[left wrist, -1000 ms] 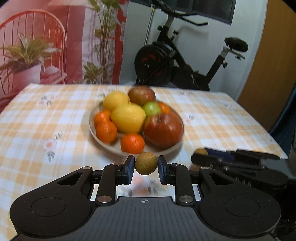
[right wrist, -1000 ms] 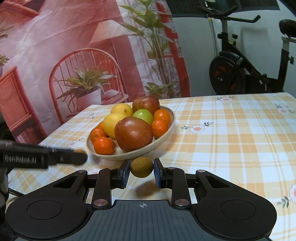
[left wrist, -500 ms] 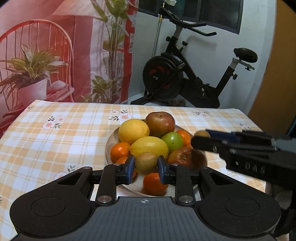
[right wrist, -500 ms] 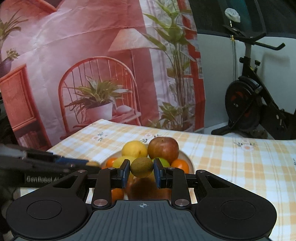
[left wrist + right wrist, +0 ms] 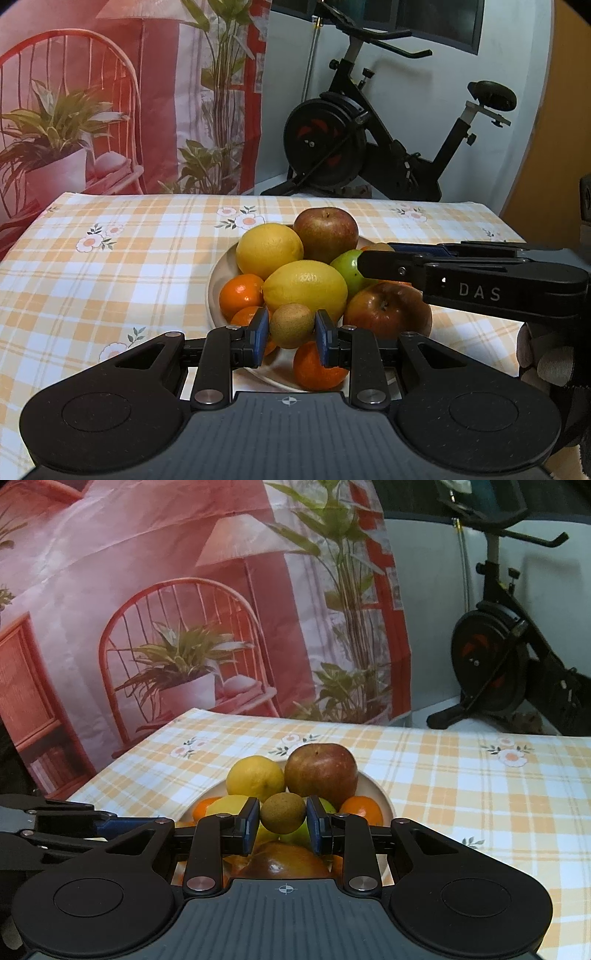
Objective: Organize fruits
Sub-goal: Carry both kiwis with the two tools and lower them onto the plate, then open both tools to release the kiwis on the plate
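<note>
The left gripper (image 5: 291, 330) had its jaws pinching a small brown kiwi (image 5: 291, 325), held over the near side of the fruit bowl (image 5: 218, 280). The right gripper (image 5: 282, 818) likewise clamped a second kiwi (image 5: 283, 812) above the bowl's right part. The bowl sat on the checked counter (image 5: 110, 266), heaped with lemons (image 5: 304, 284), apples (image 5: 327, 232), tangerines (image 5: 240, 295) and a green apple (image 5: 347, 269).

Fruit bowl (image 5: 216, 291) on the table (image 5: 110, 258), exercise bike (image 5: 369, 147) behind, printed backdrop (image 5: 129, 92) left.
</note>
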`<act>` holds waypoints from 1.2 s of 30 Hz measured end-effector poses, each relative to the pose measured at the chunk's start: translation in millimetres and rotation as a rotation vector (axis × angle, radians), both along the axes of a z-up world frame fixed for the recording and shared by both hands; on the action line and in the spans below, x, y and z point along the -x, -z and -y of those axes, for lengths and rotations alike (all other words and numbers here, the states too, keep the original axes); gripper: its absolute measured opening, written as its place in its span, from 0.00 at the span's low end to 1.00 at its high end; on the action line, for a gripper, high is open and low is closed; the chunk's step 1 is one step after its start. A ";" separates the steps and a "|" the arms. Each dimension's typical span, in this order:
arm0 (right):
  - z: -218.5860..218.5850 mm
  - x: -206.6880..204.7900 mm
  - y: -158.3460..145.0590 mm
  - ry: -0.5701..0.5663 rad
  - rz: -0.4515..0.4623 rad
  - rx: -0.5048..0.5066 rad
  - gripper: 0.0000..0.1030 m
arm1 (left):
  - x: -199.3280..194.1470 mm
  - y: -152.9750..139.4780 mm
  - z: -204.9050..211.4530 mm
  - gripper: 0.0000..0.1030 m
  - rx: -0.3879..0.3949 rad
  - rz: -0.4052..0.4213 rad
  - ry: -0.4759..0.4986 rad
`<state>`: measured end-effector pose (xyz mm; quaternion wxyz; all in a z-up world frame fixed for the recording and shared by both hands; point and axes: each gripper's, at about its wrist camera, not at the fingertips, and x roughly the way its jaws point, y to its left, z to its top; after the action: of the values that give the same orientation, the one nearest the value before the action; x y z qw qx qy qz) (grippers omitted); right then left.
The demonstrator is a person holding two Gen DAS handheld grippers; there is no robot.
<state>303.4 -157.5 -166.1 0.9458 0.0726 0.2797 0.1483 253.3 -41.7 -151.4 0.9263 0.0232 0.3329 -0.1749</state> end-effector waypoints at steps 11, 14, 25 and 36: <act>-2.0 -3.9 3.9 -0.020 -0.025 0.003 0.26 | -3.5 3.6 0.8 0.28 -0.011 -0.014 -0.010; -2.7 -3.3 4.7 -0.026 -0.030 0.003 0.27 | -4.2 4.1 0.4 0.28 -0.013 -0.018 -0.014; -6.1 5.6 -2.5 -0.025 -0.018 0.042 0.29 | -1.5 -1.2 -1.5 0.29 -0.005 -0.018 -0.019; -11.7 32.3 -19.3 0.003 0.025 0.094 0.41 | 13.4 -20.9 -13.2 0.45 0.015 0.014 -0.062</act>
<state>271.1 -145.8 -146.8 0.9518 0.0269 0.2744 0.1343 239.9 -28.5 -130.5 0.9337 0.0069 0.3257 -0.1484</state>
